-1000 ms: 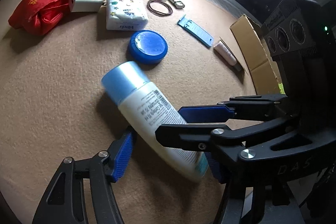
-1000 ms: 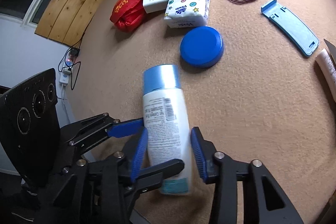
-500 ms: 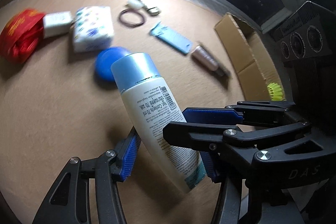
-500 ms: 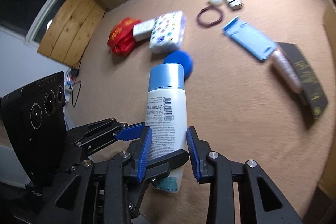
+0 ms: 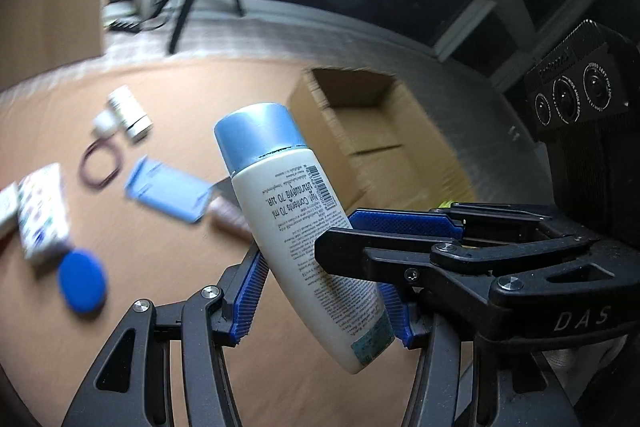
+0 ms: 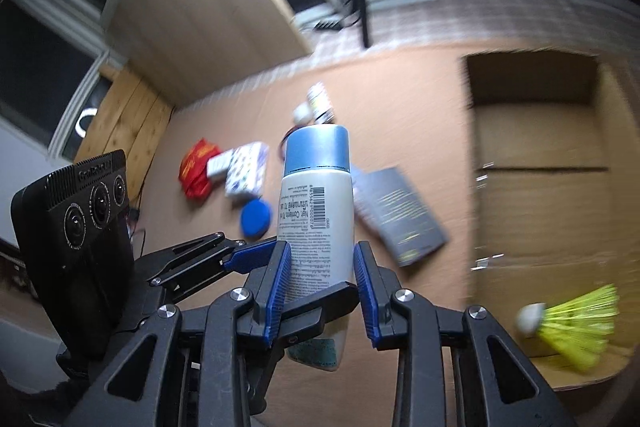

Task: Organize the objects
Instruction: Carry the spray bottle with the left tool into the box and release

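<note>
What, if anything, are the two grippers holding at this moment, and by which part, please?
Both the left gripper and the right gripper clamp the white bottle by its lower body, blue cap free.

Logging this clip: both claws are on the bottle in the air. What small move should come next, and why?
Probably carry the bottle right, toward the open box. Both the left claw and right claw pinch it off the mat, and the box already holds a shuttlecock.
</note>
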